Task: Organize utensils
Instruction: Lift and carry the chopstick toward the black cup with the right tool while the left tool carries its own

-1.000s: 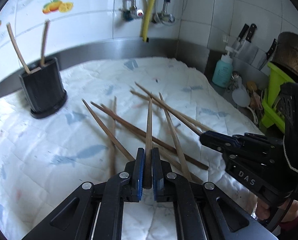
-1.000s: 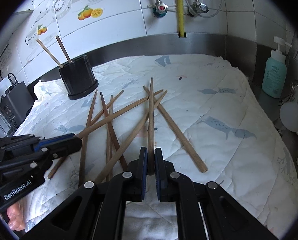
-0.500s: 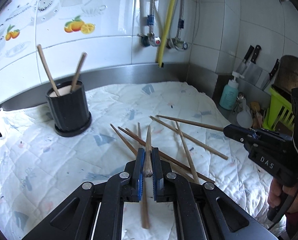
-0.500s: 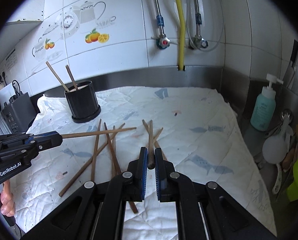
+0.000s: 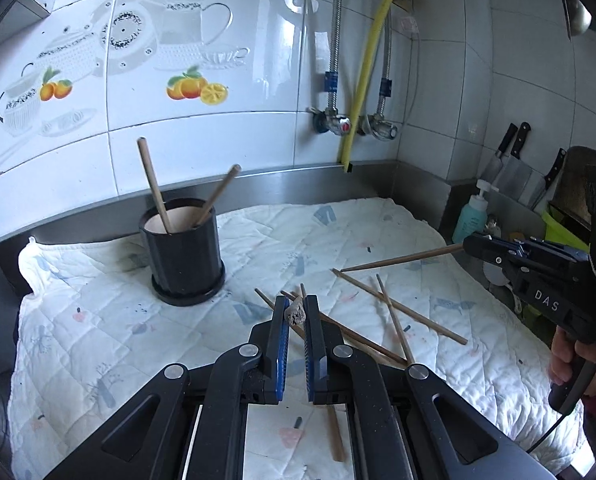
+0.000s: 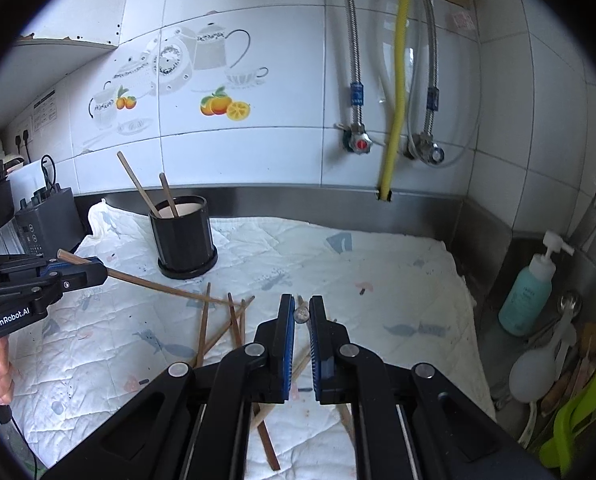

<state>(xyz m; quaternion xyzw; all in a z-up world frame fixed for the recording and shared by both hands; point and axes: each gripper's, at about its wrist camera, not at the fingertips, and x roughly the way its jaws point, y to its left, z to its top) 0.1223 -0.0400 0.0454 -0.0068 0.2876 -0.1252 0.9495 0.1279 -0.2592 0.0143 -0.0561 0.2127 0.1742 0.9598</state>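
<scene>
2 grippers (image 5: 295, 314) (image 6: 301, 314), each clamping 1 chopstick (image 5: 295, 313) (image 6: 301, 313)

Both tools now sit higher above the surface (image 5: 110, 332) than a second ago, each carrying its chopstick clear of the pile. The left tool (image 5: 295, 312) has its chopstick (image 5: 295, 314) lifted end-on toward the camera; the right tool (image 6: 302, 312) likewise raises its chopstick (image 6: 301, 313). The cup (image 5: 184, 256) appears closer and more central in both views.
</scene>
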